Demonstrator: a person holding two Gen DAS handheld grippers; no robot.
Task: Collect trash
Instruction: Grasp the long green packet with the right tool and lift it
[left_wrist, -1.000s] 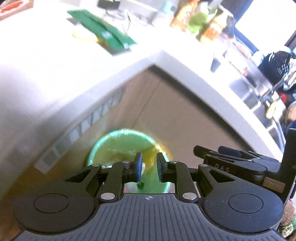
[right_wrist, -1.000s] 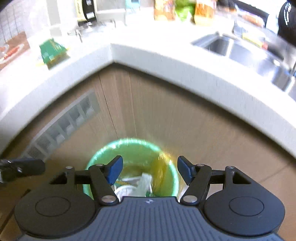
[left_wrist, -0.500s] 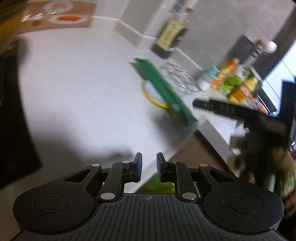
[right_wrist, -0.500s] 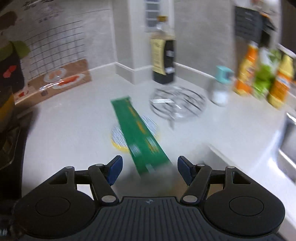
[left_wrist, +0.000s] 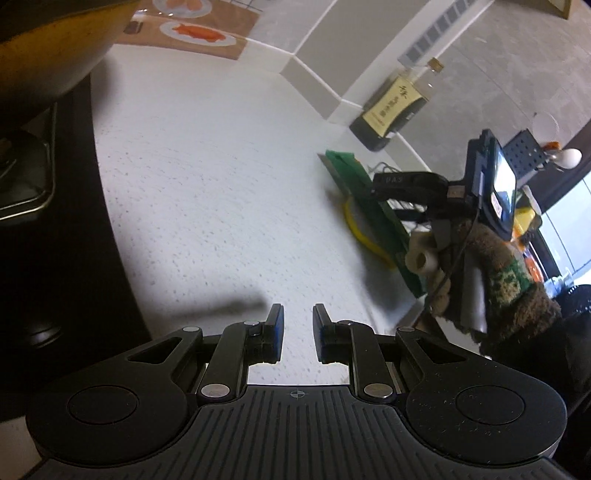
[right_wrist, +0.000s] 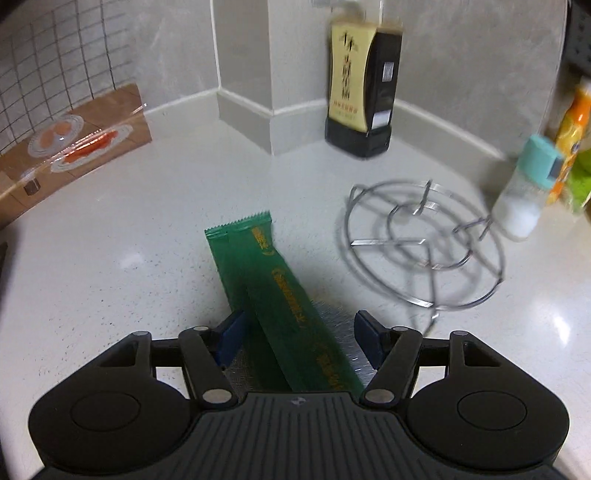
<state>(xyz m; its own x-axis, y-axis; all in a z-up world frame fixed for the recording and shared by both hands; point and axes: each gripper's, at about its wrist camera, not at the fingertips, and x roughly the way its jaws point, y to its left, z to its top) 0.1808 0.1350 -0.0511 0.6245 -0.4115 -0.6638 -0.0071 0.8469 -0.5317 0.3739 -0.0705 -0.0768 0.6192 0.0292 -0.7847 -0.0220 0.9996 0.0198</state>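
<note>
A long green snack wrapper (right_wrist: 280, 295) lies on the white countertop (right_wrist: 129, 277), partly across a round yellow-rimmed foil lid (right_wrist: 332, 317). My right gripper (right_wrist: 300, 336) hangs just over the wrapper's near half. Its jaws are closing with the wrapper between them, and the pads stand clear of it on both sides. In the left wrist view the same wrapper (left_wrist: 364, 199) and the lid's yellow rim (left_wrist: 360, 229) sit at the right, under the right gripper (left_wrist: 406, 182) held by a gloved hand (left_wrist: 498, 280). My left gripper (left_wrist: 298, 332) hovers over bare counter, open by a narrow gap with nothing in it.
A wire trivet (right_wrist: 424, 254), a dark sauce bottle (right_wrist: 360, 85) and a teal-capped shaker (right_wrist: 528, 188) stand behind the wrapper. A brown printed mat (right_wrist: 74, 147) leans at the back left. A black stove (left_wrist: 55, 221) with a pan (left_wrist: 48, 48) borders the counter's left.
Both grippers swung up from above the green bin on the floor to the countertop. The right one moved in over the green wrapper and its jaws narrowed a little.
</note>
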